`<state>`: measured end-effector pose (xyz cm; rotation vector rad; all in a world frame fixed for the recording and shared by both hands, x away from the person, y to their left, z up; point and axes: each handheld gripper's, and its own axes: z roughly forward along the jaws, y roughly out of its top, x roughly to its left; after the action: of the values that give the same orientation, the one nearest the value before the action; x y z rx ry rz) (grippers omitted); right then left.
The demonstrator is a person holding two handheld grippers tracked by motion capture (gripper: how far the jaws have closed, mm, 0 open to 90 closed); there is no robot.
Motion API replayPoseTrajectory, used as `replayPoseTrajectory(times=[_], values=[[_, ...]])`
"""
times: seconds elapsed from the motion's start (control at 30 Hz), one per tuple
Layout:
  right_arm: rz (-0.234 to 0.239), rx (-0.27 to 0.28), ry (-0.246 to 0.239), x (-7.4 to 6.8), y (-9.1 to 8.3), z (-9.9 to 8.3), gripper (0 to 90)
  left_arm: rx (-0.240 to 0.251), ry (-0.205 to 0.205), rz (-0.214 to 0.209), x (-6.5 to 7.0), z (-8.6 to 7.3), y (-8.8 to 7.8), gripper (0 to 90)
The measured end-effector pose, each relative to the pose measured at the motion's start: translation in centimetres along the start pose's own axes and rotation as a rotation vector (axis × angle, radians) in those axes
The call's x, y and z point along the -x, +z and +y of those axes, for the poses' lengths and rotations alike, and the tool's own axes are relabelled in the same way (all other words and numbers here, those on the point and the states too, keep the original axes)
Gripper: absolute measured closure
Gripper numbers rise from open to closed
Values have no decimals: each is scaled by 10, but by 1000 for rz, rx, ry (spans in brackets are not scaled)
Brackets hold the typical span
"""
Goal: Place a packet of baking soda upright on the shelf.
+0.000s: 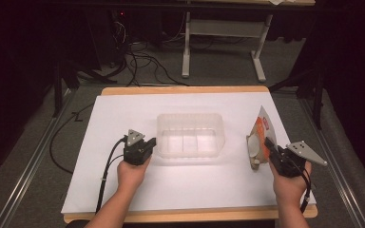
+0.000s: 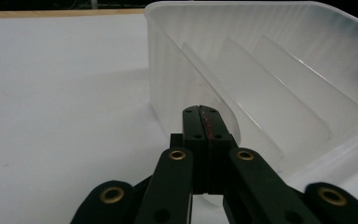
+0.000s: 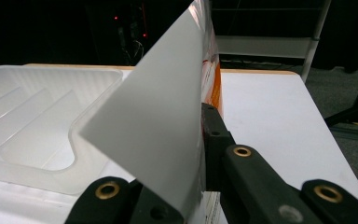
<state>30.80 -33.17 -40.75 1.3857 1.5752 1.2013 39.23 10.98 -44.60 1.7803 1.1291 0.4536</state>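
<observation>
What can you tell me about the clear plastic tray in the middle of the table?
The tray is a translucent, frosted-looking plastic bin, rectangular with rounded corners and tall, faintly ribbed walls. Low moulded ridges cross its floor, dividing it into shallow sections; nothing lies inside. It sits upright and open-topped on the white sheet at mid-table. The left gripper is shut on its near left corner wall. The orange-and-white packet in the right gripper stands apart from it.

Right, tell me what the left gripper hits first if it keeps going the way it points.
Most likely the near-left corner of the clear plastic tray. The left gripper, jaws shut, points straight at that wall and looks almost against it; whether they already touch is unclear.
</observation>
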Motion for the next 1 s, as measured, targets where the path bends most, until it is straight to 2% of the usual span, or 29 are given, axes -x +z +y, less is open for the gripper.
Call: replayPoseTrajectory(times=[0.13,0.27,0.37,0.43,0.47,0.53,0.63,0.73,0.77,0.9,1.0], values=[[-1,-2,-1,1,0,0,900,-5,3,-7,3,-3,-2,900],[-1,0,-11,-2,0,1,900,7,-6,20,0,-3,-11,900],[1,7,-28,-5,-2,4,900,14,-17,9,-12,2,-25,780],[-1,16,-37,-7,-4,5,900,-20,-41,-17,-22,6,-36,638],[-1,22,-41,-7,-6,6,900,-23,-33,-10,-25,7,-42,547],[1,29,-49,-7,-7,7,900,-14,26,16,-29,3,-53,468],[2,40,-54,-6,-9,9,900,-8,123,56,-39,-12,-61,411],[1,46,-61,-7,-10,11,900,-43,185,91,-48,-17,-59,404],[1,50,-62,-8,-11,12,900,-39,187,94,-51,-16,-59,391],[4,63,-66,-10,-14,15,900,-35,117,68,-60,-16,-56,388],[19,82,-51,-11,-16,19,900,-27,130,64,-59,-16,-56,382]])
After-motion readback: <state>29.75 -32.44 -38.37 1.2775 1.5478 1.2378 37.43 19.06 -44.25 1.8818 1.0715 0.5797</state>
